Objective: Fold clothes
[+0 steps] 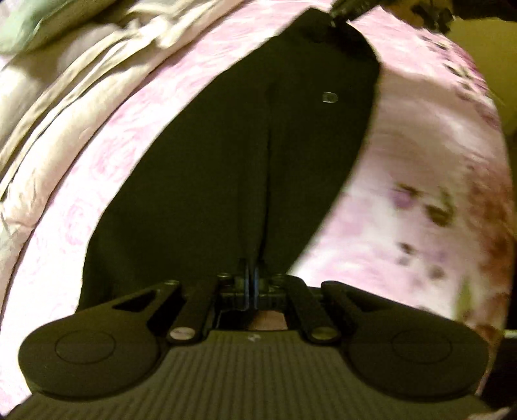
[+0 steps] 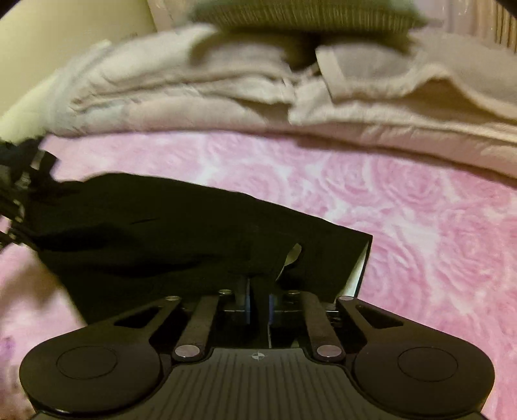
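Left gripper (image 1: 251, 278) pinching black garment (image 1: 245, 155) stretched long up centre frame, right gripper (image 2: 258, 290) clamped on its hem, pink rose bedspread (image 2: 404, 206) beneath.

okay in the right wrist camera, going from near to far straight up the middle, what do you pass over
Right gripper → black garment → pink rose bedspread → beige comforter → green pillow.

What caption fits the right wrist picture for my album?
Right gripper pinching a black garment on a pink rose bedspread.
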